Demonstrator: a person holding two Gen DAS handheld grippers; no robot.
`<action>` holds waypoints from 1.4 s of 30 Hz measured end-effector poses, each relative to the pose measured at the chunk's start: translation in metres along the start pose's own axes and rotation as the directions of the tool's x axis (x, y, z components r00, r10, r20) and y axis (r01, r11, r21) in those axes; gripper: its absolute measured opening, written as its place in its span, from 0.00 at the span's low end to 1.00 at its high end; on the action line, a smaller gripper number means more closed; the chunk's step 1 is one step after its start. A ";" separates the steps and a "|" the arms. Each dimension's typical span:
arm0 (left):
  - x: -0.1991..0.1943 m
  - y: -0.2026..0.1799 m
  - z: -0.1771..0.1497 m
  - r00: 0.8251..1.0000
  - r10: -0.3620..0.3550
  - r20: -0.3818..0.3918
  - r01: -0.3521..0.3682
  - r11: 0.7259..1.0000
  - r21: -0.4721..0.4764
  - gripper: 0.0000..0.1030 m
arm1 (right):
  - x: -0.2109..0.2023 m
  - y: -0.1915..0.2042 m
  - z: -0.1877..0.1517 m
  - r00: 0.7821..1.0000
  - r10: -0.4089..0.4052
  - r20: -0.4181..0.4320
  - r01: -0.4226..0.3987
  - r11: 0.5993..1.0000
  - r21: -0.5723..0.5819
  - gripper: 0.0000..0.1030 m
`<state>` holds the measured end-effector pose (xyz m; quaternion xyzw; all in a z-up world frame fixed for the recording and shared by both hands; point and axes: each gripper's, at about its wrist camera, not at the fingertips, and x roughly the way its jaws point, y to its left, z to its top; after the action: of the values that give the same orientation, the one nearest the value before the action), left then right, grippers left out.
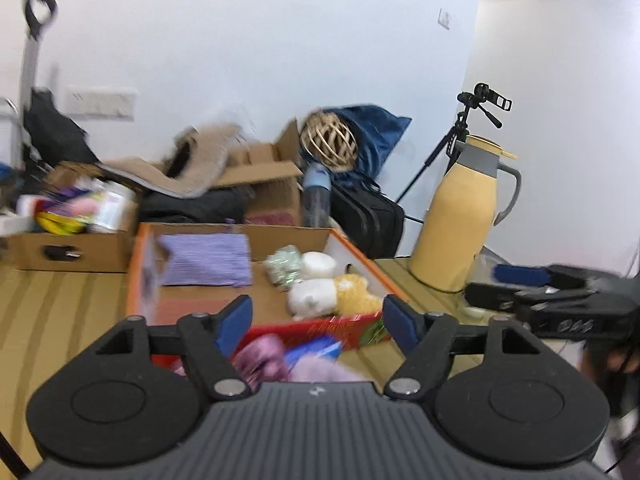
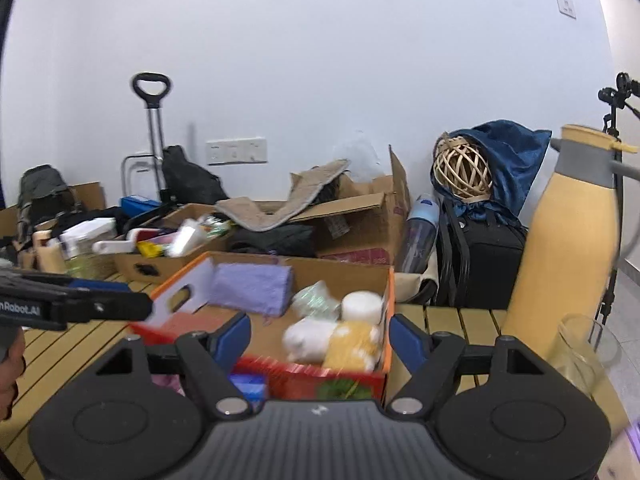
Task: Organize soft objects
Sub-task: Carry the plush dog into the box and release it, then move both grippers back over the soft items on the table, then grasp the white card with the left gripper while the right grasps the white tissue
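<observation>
An open orange-edged cardboard box (image 1: 356,250) (image 2: 390,280) sits on the slatted wooden table. Inside lie a folded purple towel (image 1: 206,260) (image 2: 250,288), a pale green bundle (image 1: 284,266) (image 2: 314,300), a white roll (image 1: 318,264) (image 2: 360,306), a white plush (image 1: 312,298) (image 2: 306,338) and a yellow plush (image 1: 356,294) (image 2: 352,346). Pink and purple soft items (image 1: 276,360) lie on the table in front of the box. My left gripper (image 1: 316,320) is open and empty above them. My right gripper (image 2: 320,340) is open and empty before the box.
A yellow thermos jug (image 1: 460,220) (image 2: 568,248) stands right of the box, with a clear glass (image 2: 580,352) beside it. Cluttered cardboard boxes (image 1: 72,236) (image 2: 352,216), a black bag (image 2: 480,256), a wicker ball (image 1: 328,140) and a tripod (image 1: 460,140) line the wall.
</observation>
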<state>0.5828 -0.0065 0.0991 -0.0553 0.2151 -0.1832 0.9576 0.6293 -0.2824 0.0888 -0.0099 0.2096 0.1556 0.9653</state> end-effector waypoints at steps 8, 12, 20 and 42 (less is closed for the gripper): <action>-0.105 -0.013 -0.083 0.992 0.112 0.050 -0.115 0.992 0.050 0.84 | -0.104 0.042 -0.058 0.999 0.032 0.016 -0.033 0.999 0.009 0.80; -0.138 -0.019 -0.122 0.979 0.199 0.041 -0.201 0.978 0.053 0.84 | -0.135 0.061 -0.097 0.998 0.058 -0.002 -0.058 0.998 0.030 0.80; -0.185 -0.027 -0.159 0.981 0.193 0.033 -0.193 0.981 0.000 0.85 | -0.181 0.086 -0.160 0.997 0.071 -0.035 -0.067 0.991 0.120 0.80; -0.018 0.043 -0.100 0.976 0.217 -0.033 -0.216 0.976 0.015 0.67 | -0.046 0.134 -0.126 0.982 0.159 -0.099 -0.157 0.987 0.028 0.56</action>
<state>0.5382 0.0379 0.0077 -0.0230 0.2354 -0.0799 0.9683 0.4985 -0.1789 -0.0012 0.0084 0.2597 0.2288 0.9382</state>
